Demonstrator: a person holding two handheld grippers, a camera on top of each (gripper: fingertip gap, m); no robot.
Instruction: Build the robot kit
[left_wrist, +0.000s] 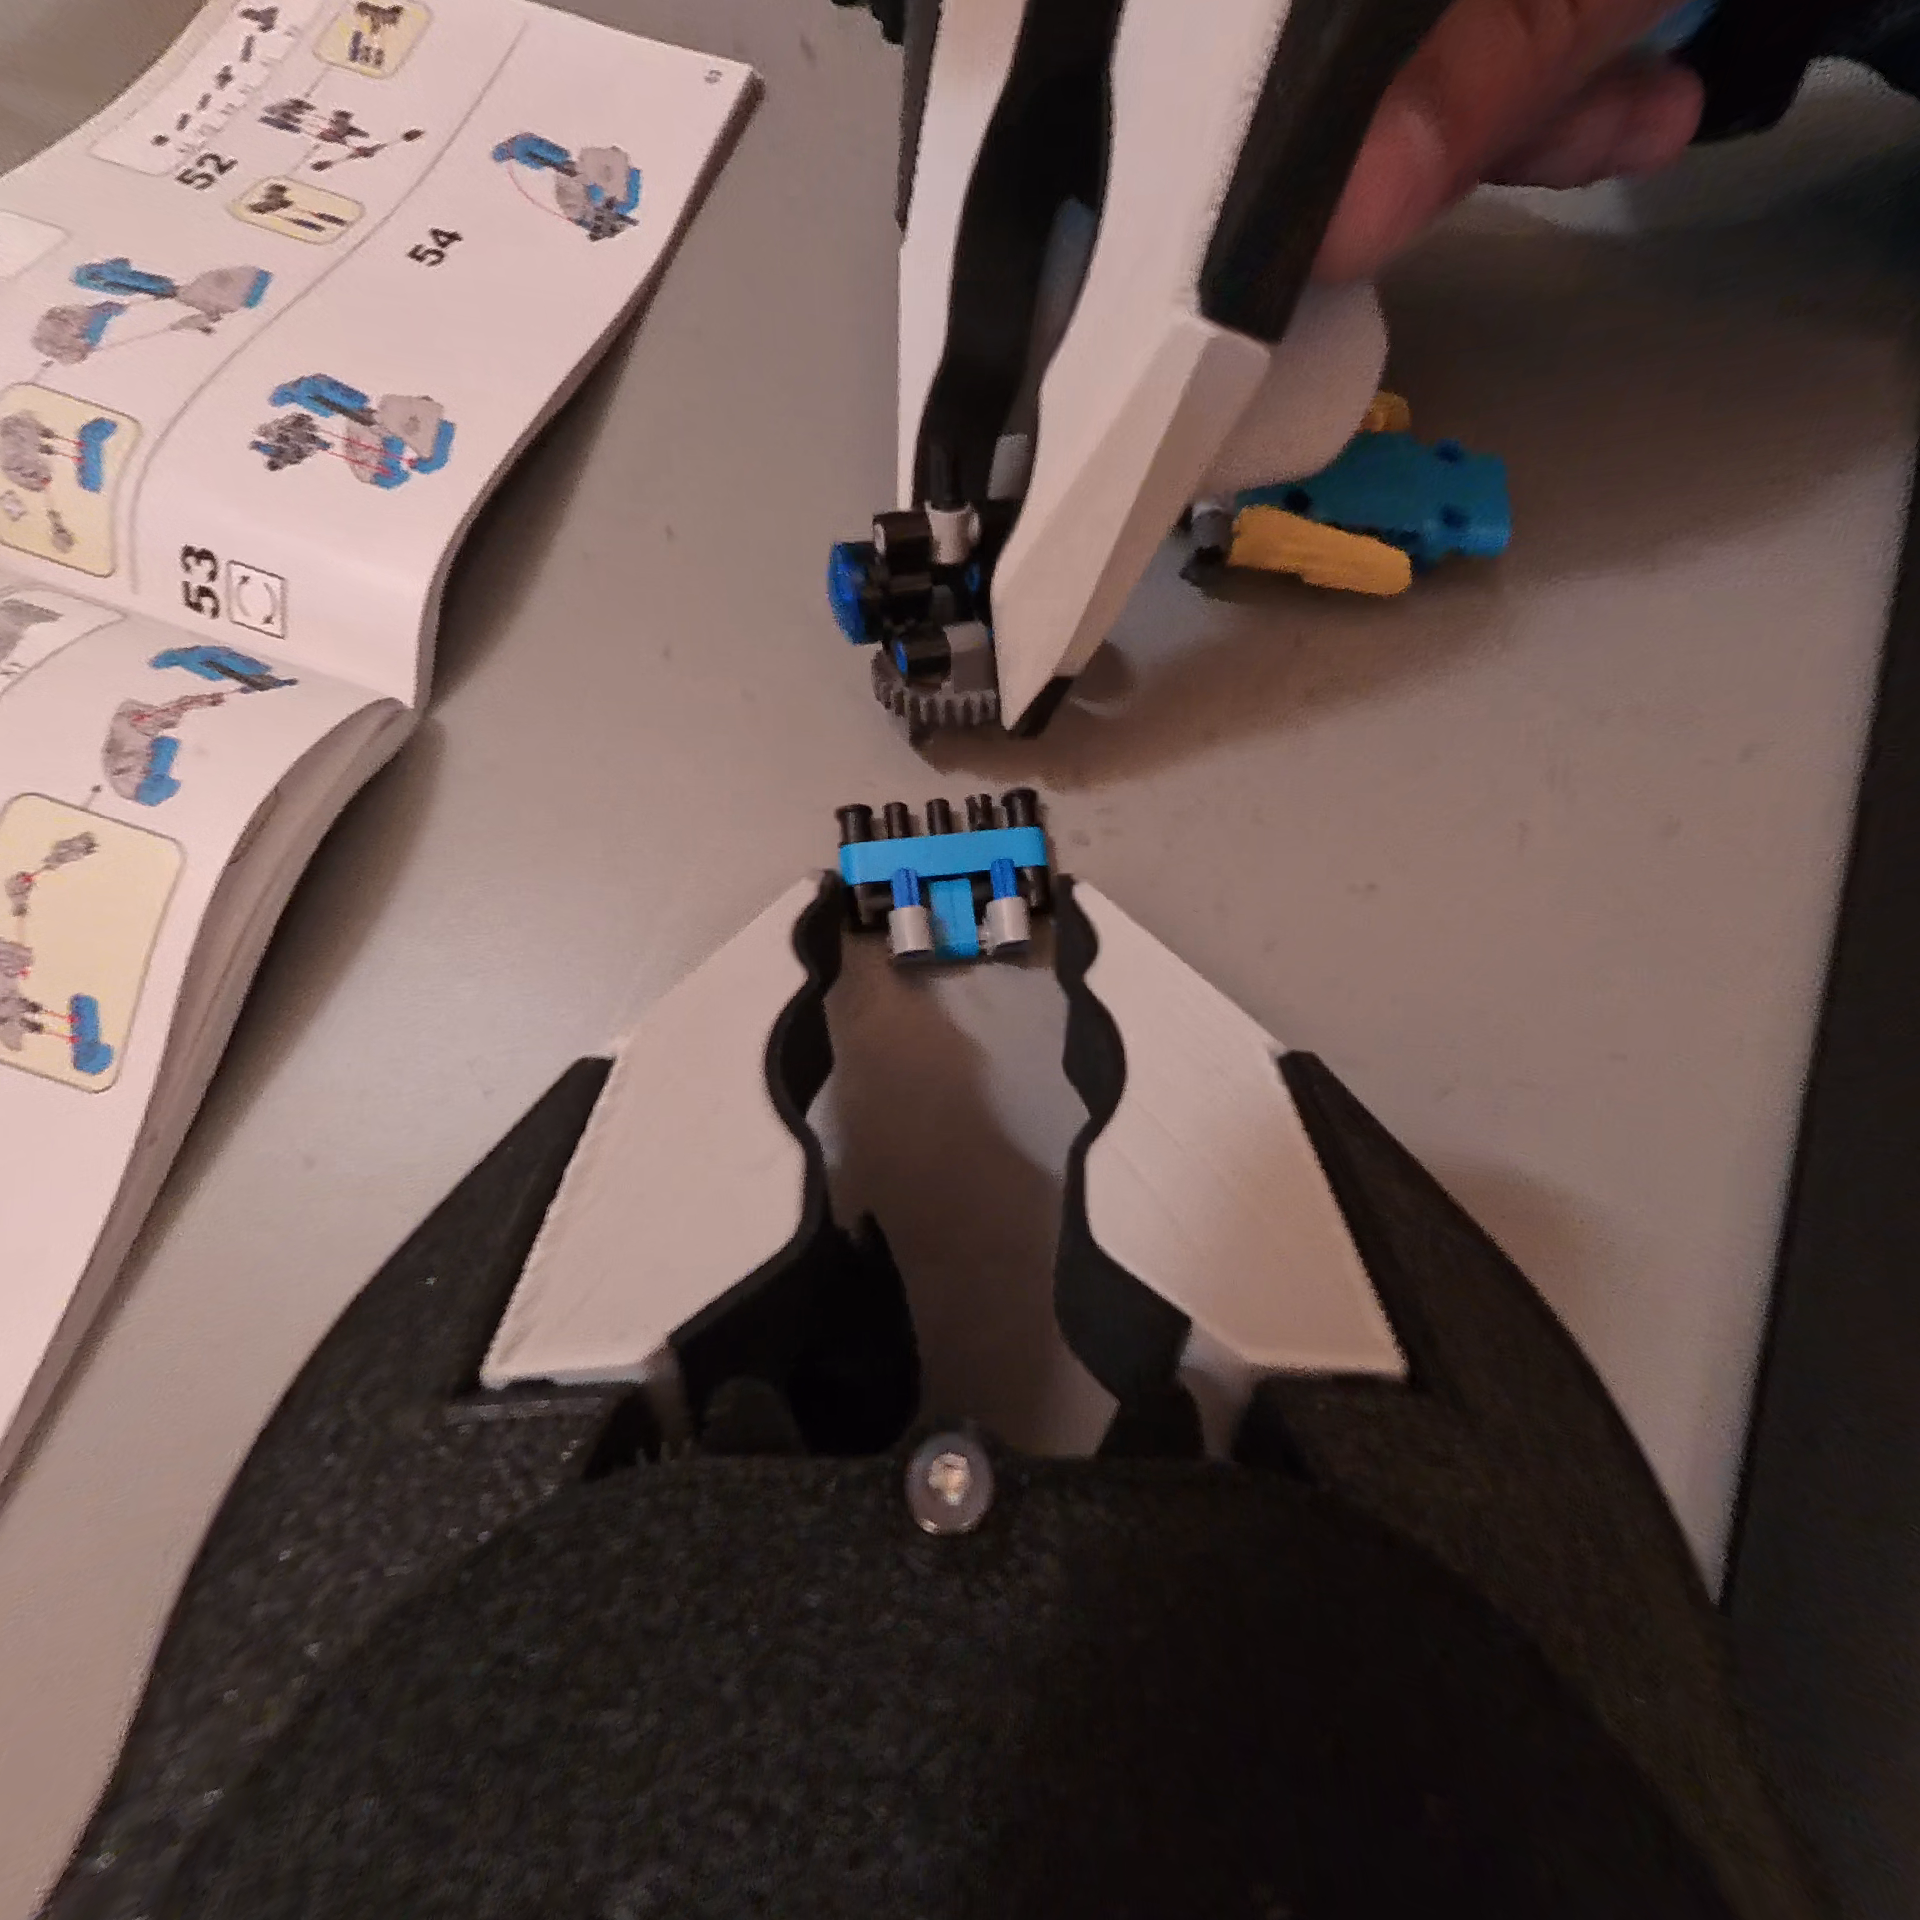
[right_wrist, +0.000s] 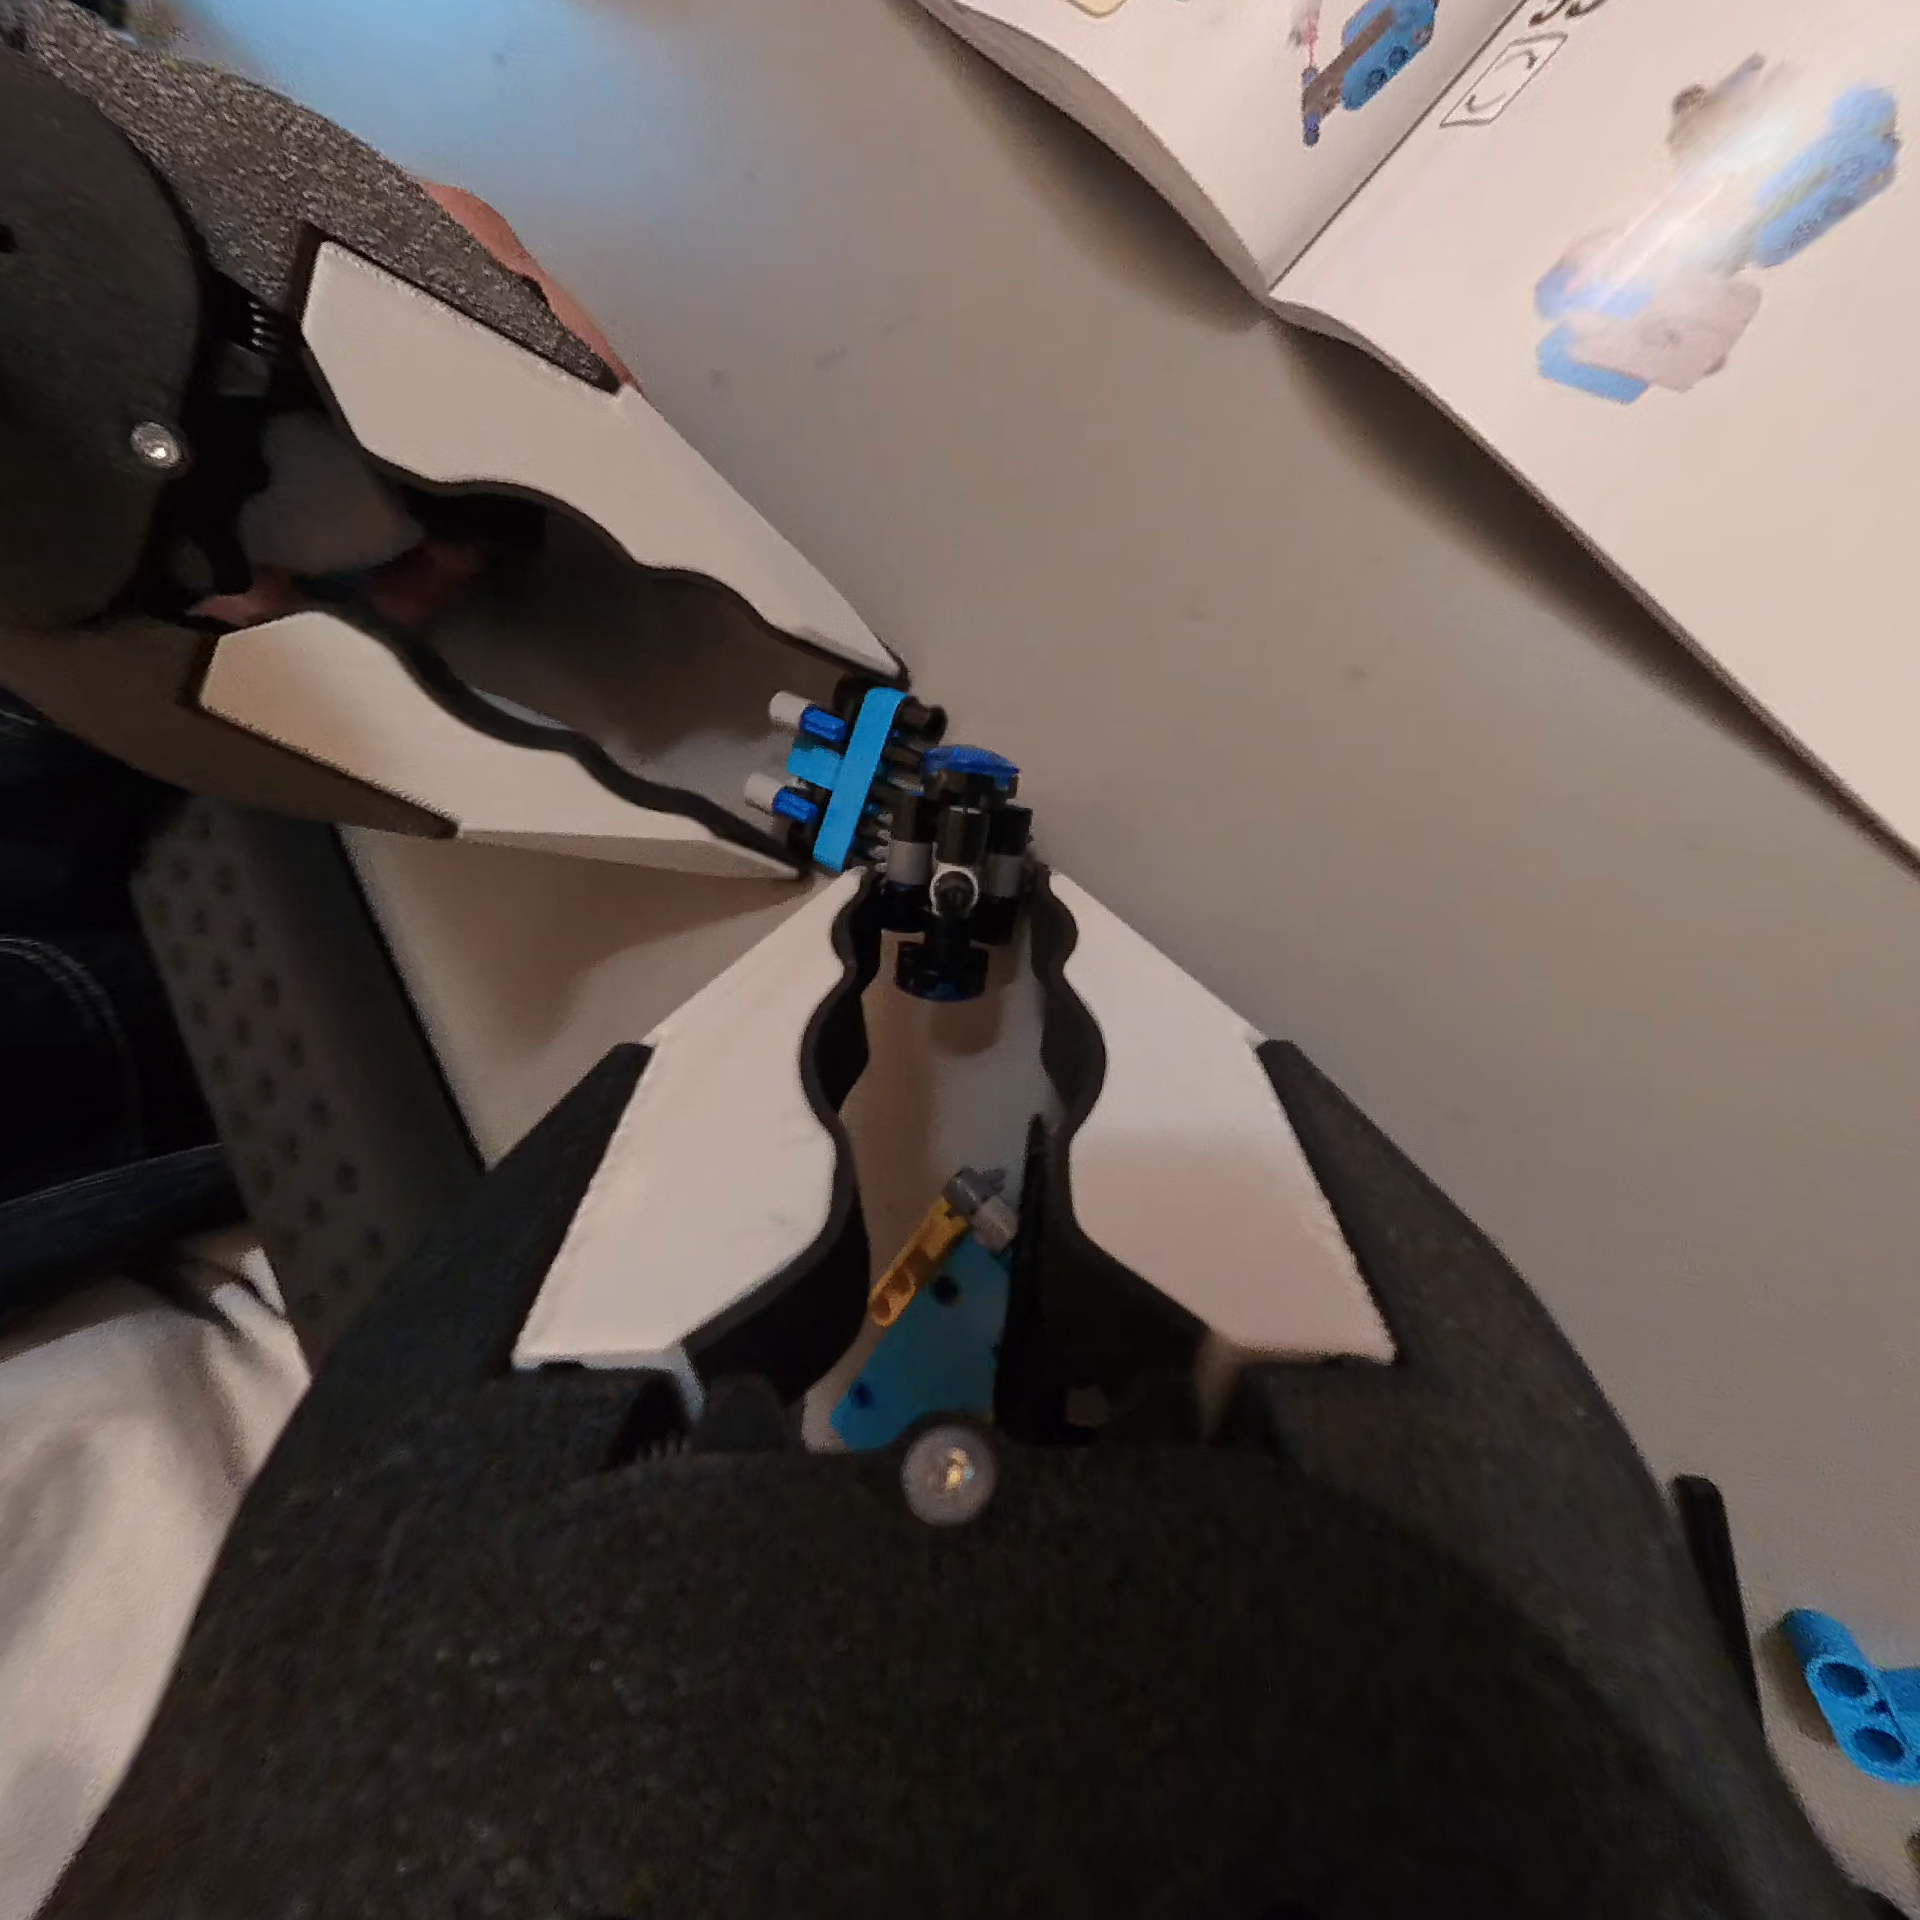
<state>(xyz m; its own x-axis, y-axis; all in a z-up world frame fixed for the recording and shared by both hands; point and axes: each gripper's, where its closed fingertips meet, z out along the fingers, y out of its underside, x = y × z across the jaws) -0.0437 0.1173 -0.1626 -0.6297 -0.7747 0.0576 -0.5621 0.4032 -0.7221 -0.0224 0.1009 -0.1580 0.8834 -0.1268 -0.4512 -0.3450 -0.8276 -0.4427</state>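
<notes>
You work on a plain grey table (left_wrist: 644, 623); its right edge runs close beside your left claw (left_wrist: 943, 896), and beyond this edge it is dark. Your left claw is clenched on a blue beam with black pins (left_wrist: 940, 854). Your right claw (right_wrist: 948, 885) is clenched on a black and blue gear assembly (right_wrist: 951, 857), whose grey gear is down near the table. In the right wrist view the two pieces appear almost touching. An open instruction booklet (left_wrist: 312, 343) lies left of the left claw. Behind the right claw lies a teal and yellow piece (left_wrist: 1382, 514). A small blue connector (right_wrist: 1860, 1694) lies at its right, near the edge. Between booklet and claws the table is free.
</notes>
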